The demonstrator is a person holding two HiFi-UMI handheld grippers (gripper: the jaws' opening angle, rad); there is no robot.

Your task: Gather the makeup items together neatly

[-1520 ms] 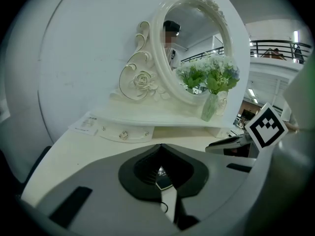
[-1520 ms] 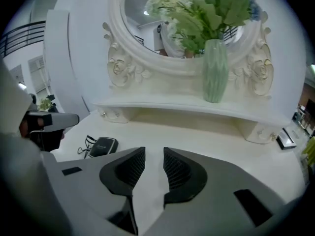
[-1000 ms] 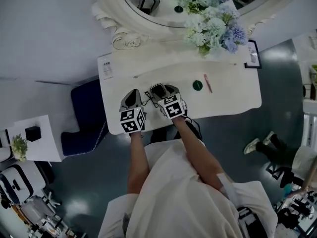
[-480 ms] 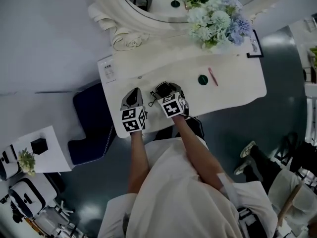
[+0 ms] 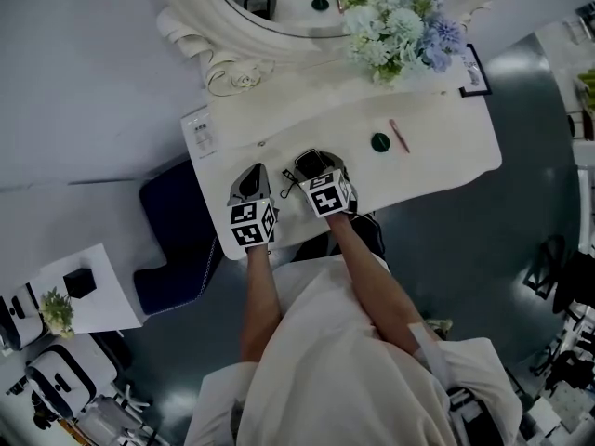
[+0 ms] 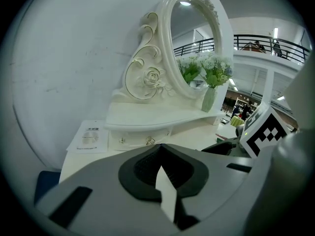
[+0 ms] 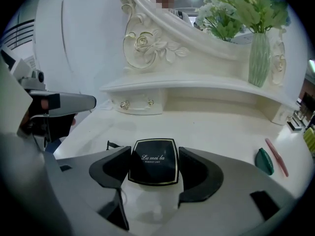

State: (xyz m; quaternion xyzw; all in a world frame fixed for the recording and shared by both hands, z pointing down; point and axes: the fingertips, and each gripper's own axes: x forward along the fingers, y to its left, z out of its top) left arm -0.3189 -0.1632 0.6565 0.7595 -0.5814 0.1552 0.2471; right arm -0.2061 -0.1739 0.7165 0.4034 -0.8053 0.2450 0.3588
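We look down on a person in a pale top, both forearms reaching to the near edge of a white dressing table [image 5: 437, 170]. The left gripper [image 6: 161, 154] hangs over the near left part of the table, its jaws clenched together with nothing between them. Just beside it, the right gripper [image 7: 154, 154] points steeply down at the table top. Its jaws have just been opening and now stand wide and released. Between them a black square powder compact [image 7: 153, 170], a gold line round its lid, lies flat on the table, flanked by the pads but not lifted. A thin black cord [image 7: 109, 145] lies at the compact's left.

Farther along to the right, well apart from the compact, we find a round green makeup item [image 5: 379, 142]. Just beside it is a slim pink stick [image 5: 399, 136], and both lie on the bare table top. A printed sheet [image 6: 89, 136] rests at the table's far left corner.

Behind, a raised shelf with small drawers [image 7: 135, 103] carries a pale green vase [image 7: 259, 58] of white and blue flowers [image 5: 400, 26]. The scrolled oval mirror [image 6: 194, 43] stands against the wall.
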